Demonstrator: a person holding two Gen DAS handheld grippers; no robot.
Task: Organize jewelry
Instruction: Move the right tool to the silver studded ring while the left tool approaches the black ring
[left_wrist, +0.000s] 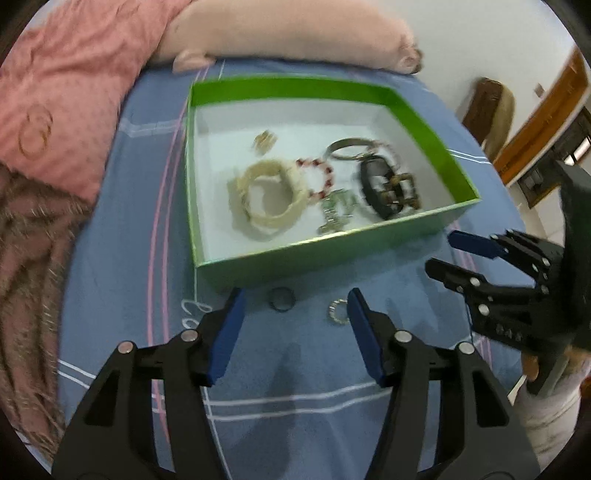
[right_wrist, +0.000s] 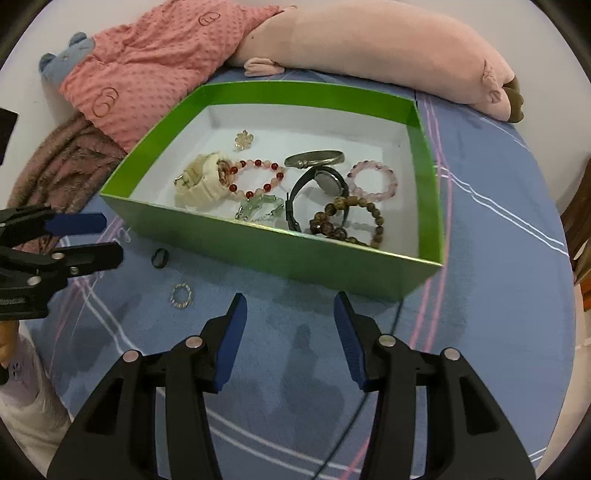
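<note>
A green box (left_wrist: 332, 251) (right_wrist: 280, 258) with a white floor sits on the blue bedspread and holds several pieces: a cream watch (right_wrist: 201, 181), a red bead bracelet (right_wrist: 255, 179), a black watch (right_wrist: 314, 192), a brown bead bracelet (right_wrist: 347, 221), a pink bead bracelet (right_wrist: 373, 181). Outside, in front of the box, lie a small black ring (left_wrist: 281, 298) (right_wrist: 160, 257) and a silver ring (left_wrist: 338, 312) (right_wrist: 181, 295). My left gripper (left_wrist: 295, 299) hangs open just above both rings, nothing between its fingers. My right gripper (right_wrist: 290, 302) is open over bare bedspread, near the box's front wall.
A long pink plush toy (right_wrist: 369, 48) and a pink dotted blanket (right_wrist: 147, 70) lie behind the box. A brown fringed throw (left_wrist: 29, 258) lies at the left. The bedspread (right_wrist: 498, 258) extends to the right of the box. A wooden chair (left_wrist: 491, 110) stands beyond the bed.
</note>
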